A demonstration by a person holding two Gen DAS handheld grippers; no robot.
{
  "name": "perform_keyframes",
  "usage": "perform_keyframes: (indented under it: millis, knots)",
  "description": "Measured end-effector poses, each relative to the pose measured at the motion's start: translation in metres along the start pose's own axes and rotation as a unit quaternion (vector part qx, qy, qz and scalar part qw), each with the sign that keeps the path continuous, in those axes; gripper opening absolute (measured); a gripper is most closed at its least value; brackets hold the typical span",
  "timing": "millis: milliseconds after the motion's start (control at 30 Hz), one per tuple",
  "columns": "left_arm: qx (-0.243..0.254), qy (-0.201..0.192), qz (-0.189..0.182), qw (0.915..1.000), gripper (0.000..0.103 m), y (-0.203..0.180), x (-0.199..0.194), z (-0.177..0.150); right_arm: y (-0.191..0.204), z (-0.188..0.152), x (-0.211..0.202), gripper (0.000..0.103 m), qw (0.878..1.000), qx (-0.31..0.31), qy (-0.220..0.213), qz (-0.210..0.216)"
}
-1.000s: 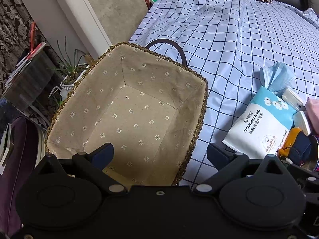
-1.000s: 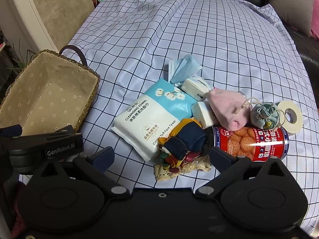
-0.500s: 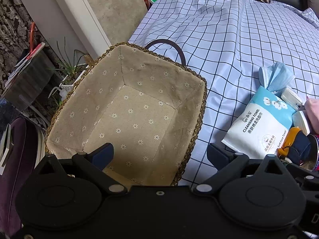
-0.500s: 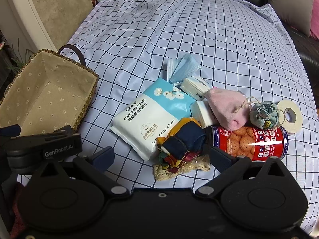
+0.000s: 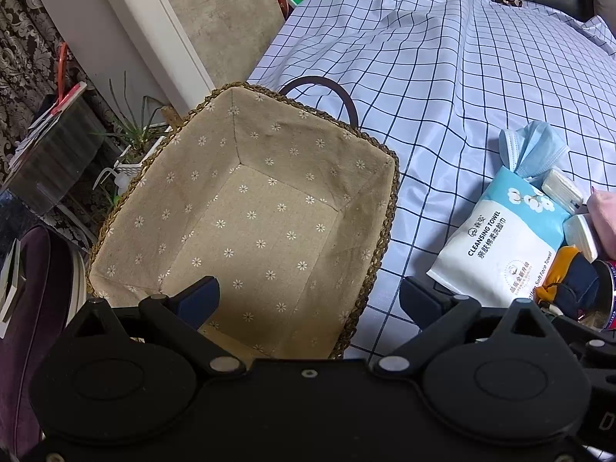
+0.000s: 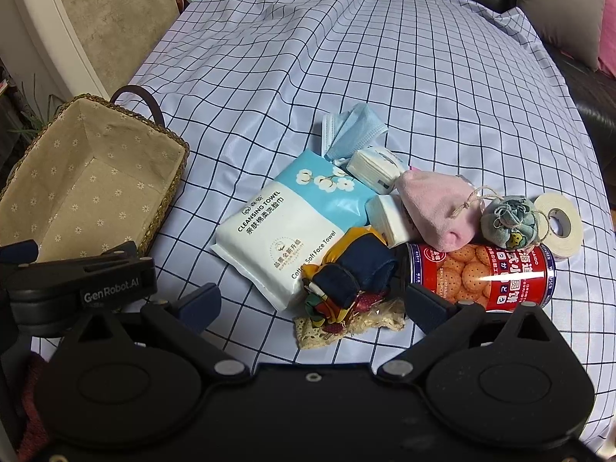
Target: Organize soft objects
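- Two hand-held grippers are in view, one per wrist camera; both have their fingers spread wide and hold nothing.
- Left hand-held gripper (image 5: 310,294): positioned above the near end of the basket (image 5: 389,215), with its left finger over the lining and its right finger outside the rim, over the checked cloth (image 5: 442,77).
- Right hand-held gripper (image 6: 313,302): positioned above the near edge of the pile of objects, its fingers on either side of the bundle of coloured cloth (image 6: 352,273).
- Basket: woven, with a beige flowered lining and a dark handle at the far end. Nothing lies in it. It sits at the left edge of the tabletop, apart from the pile.
- Towel pack (image 6: 285,231): white and light blue, lying flat between the basket and the remaining objects, its near right corner touching the bundle of coloured cloth.
- Face mask (image 6: 352,127): blue, folded, at the far end of the towel pack.
- Tissue packs (image 6: 375,169): two small white packs lie between the towel pack and the pink pouch (image 6: 439,208).
- Pink pouch: tied with string, resting against the biscuit tin (image 6: 481,277), which lies on its side.
- Small patterned pouch (image 6: 508,223): just beside the pink pouch, touching the tape roll (image 6: 560,223).
- Lace mat (image 6: 346,327): under the bundle of coloured cloth.
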State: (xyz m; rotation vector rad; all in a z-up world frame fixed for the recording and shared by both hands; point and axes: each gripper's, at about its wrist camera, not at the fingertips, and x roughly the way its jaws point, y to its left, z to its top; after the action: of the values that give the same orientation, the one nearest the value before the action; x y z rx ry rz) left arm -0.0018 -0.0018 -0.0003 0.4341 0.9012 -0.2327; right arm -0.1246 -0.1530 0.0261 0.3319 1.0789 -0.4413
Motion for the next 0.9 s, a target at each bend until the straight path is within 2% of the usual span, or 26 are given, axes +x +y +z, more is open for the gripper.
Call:
perform_keyframes:
  millis: [467, 633, 900]
  knots:
    - [0.0, -0.001, -0.001, 1.0, 0.097, -0.002, 0.0, 0.0, -0.001, 0.0, 0.001, 0.102, 1.0, 0.002, 0.001, -0.003]
    - [-0.017, -0.011, -0.013, 0.9997, 0.096, 0.0, -0.004, 0.002, -0.003, 0.002, 0.0, 0.102, 1.0, 0.005, -0.005, -0.009]
    - [-0.029, -0.039, -0.031, 0.9983, 0.087, -0.007, -0.012, 0.009, -0.034, 0.011, -0.008, 0.102, 0.997, 0.048, -0.034, -0.039]
